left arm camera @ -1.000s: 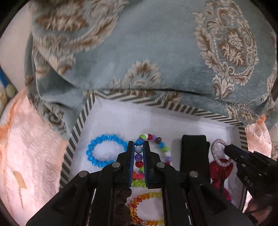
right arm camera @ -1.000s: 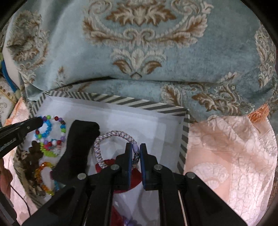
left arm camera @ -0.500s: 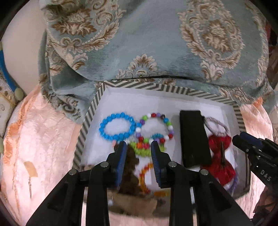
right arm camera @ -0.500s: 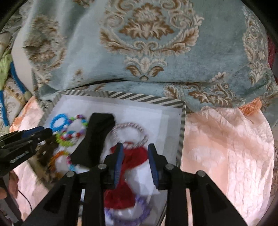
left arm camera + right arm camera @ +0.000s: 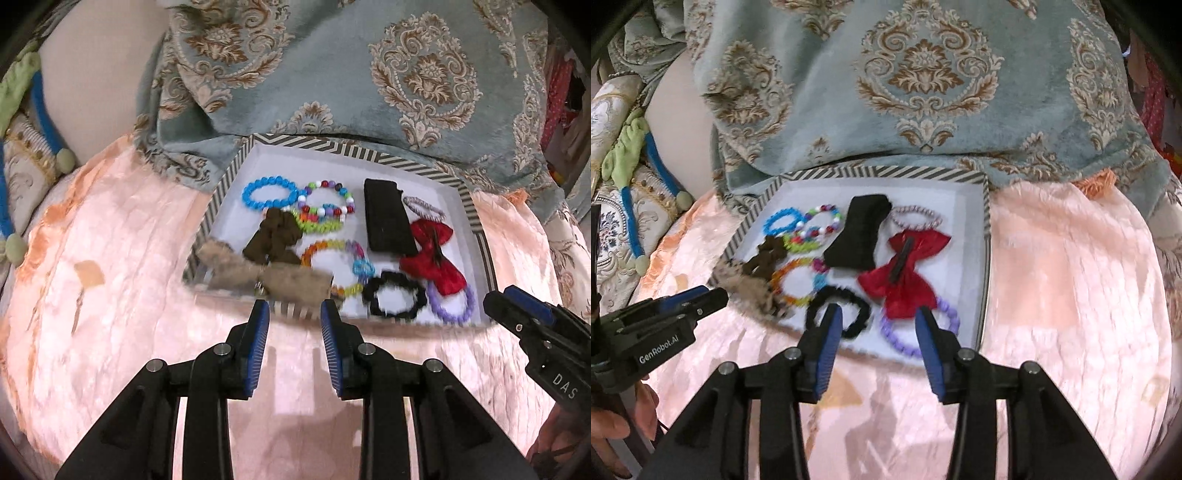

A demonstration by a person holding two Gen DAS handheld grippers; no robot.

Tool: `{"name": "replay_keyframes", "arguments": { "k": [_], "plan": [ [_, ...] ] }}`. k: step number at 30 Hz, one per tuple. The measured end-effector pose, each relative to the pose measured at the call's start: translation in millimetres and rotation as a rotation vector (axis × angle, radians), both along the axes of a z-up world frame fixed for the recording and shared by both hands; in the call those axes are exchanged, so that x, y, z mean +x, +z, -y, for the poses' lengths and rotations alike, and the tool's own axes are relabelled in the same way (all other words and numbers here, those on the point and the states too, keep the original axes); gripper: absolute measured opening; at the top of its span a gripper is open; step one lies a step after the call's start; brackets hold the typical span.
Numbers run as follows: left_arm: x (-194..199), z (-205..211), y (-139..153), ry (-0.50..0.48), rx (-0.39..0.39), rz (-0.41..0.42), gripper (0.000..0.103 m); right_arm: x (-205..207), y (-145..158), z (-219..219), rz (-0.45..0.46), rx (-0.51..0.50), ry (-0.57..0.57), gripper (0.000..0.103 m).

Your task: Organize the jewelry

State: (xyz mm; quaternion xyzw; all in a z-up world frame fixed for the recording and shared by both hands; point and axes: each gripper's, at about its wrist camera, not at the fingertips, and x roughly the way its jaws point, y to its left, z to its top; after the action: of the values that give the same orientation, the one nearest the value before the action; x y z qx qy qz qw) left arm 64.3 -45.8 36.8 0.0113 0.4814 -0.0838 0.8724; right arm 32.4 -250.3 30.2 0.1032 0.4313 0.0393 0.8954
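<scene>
Peach bedspread carries tray; both hand-held grippers, left and right, spread, empty. Beaded bracelet light, slippery: pinch across its rim.

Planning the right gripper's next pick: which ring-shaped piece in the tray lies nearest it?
The lilac beaded bracelet, at the tray's near edge below the red bow, beside the right gripper.

striped tray, red bow, blue bracelet, peach cloth

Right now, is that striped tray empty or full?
Nearly full: the striped tray holds beaded bracelets, scrunchies, a red bow.
</scene>
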Motion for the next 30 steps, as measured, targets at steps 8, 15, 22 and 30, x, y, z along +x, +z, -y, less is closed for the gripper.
{"name": "replay_keyframes", "arguments": {
  "k": [8,15,22,30],
  "plan": [
    [-40.4,-6.8,17.9,0.012,-0.003,0.039,0.012,-35.5,13.8,-12.7,0.018,-0.006,0.006,0.046],
    [-65.5,-3.3,32.8,0.018,0.017,0.105,0.012,-59.4,25.1,-17.4,0.039,-0.011,0.009,0.051],
    [-78.8,-3.2,43.7,0.029,0.024,0.146,0.012,-73.1,30.3,-20.0,0.056,-0.008,0.005,0.051],
    [-86.9,-4.1,50.9,0.036,0.025,0.173,0.012,-81.5,38.6,-23.2,0.074,-0.014,0.008,0.051]
  ]
}}
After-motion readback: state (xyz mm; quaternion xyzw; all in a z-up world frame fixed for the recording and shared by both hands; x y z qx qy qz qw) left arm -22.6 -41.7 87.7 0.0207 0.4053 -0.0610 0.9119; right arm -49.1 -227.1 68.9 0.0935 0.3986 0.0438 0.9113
